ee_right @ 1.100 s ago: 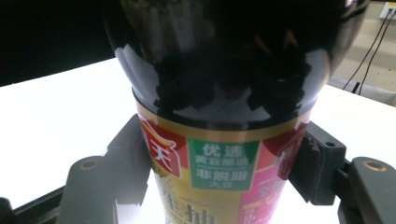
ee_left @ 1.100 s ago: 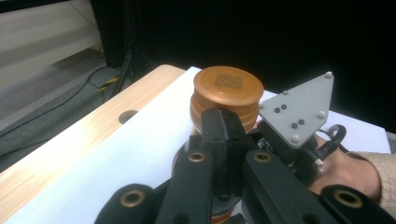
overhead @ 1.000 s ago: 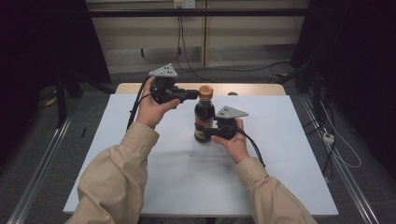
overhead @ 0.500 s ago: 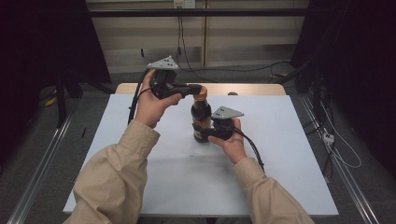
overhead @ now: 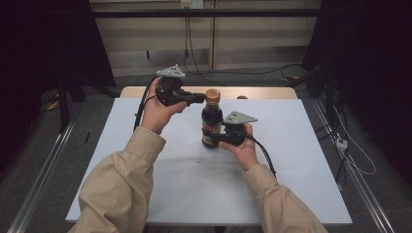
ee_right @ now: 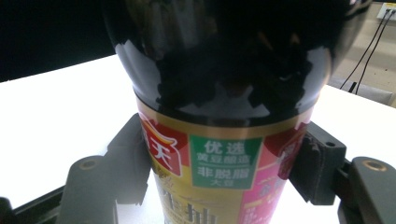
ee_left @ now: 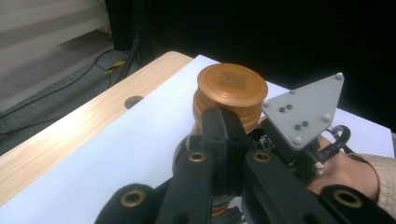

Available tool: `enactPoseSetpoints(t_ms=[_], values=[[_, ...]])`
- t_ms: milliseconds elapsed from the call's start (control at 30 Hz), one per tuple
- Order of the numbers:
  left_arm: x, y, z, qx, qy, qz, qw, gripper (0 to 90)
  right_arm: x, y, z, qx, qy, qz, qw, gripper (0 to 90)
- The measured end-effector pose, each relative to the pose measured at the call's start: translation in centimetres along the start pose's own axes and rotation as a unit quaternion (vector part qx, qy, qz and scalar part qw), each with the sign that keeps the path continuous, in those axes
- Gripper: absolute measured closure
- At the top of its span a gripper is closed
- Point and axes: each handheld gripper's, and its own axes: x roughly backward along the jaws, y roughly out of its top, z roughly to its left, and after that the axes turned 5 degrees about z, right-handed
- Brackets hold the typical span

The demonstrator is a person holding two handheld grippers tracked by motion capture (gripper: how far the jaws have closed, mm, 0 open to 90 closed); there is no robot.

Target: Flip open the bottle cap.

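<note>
While clamped upright: bottle (overhead: 212, 121) between right hand-held gripper (overhead: 219, 138) jaws.

"优选" on bottle label (ee_right: 225, 157)

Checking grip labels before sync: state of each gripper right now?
Left gripper: closed, nothing between the jaws, tips beside the orange cap.
Right gripper: closed on the dark sauce bottle, pads on its label.

High overview, two close tool views
</note>
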Motion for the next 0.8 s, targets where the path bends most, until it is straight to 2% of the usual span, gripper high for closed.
enactPoseSetpoints(t_ms=[67, 200, 333, 433, 467, 500, 533, 567, 600, 633, 700, 733, 767, 800], values=[[-0.1, 0.1, -0.1, -0.006, 0.0, 0.002, 1.0, 90.0, 0.0, 0.0, 0.0, 0.0, 0.001, 0.0, 1.0, 32.1], [-0.3, 0.2, -0.1, 0.003, -0.003, -0.001, 1.0, 90.0, 0.1, -0.1, -0.1, -0.003, -0.001, -0.001, 1.0, 32.3], [-0.3, 0.3, -0.1, -0.004, -0.004, 0.0, 1.0, 90.0, 0.1, 0.0, -0.1, -0.002, -0.002, 0.002, 1.0, 32.3], [-0.4, 0.3, -0.2, -0.004, -0.017, -0.005, 0.9998, 90.0, 0.1, -0.1, 0.0, -0.005, -0.005, 0.0, 1.0, 32.3], [-0.6, 0.5, -0.4, -0.01, -0.035, -0.003, 0.9993, 90.0, 0.1, -0.1, -0.1, -0.008, -0.006, 0.001, 0.9999, 32.4], [-1.0, 0.6, -0.9, -0.01, -0.058, -0.018, 0.9981, 90.0, 0.1, -0.1, -0.2, -0.011, -0.006, 0.001, 0.9999, 32.4], [-1.3, 1.1, -1.4, 0.002, -0.066, -0.026, 0.9975, 90.0, -0.1, -0.1, -0.2, -0.008, -0.004, -0.002, 1.0, 32.4], [-1.6, 1.8, -1.9, -0.006, -0.044, -0.022, 0.9987, 90.0, -0.3, 0.1, 0.4, 0.012, -0.01, 0.001, 0.9999, 32.5], [-1.7, 2.3, -2.0, -0.003, -0.035, -0.024, 0.9991, 90.0, -0.5, 0.3, 0.8, 0.023, -0.016, 0.005, 0.9996, 32.4], [-1.6, 2.8, -2.1, -0.004, -0.036, -0.024, 0.999, 90.0, -0.6, 0.5, 1.0, 0.03, -0.018, 0.01, 0.9993, 32.3], [-0.8, 2.9, -2.0, -0.013, -0.009, -0.014, 0.9998, 90.0, -0.4, 0.6, 0.8, 0.02, -0.018, 0.018, 0.9995, 32.3], [-0.4, 2.6, -1.7, -0.007, -0.005, -0.016, 0.9998, 90.0, -0.2, 0.4, 0.4, 0.003, -0.014, 0.016, 0.9998, 32.2], [0.0, 2.4, -1.5, -0.006, -0.002, -0.018, 0.9998, 90.0, 0.0, 0.1, 0.1, -0.002, -0.007, 0.008, 0.9999, 32.2], [0.3, 2.3, -1.3, -0.008, 0.001, -0.017, 0.9998, 90.0, 0.1, -0.1, 0.1, 0.006, -0.004, 0.004, 1.0, 32.1]])
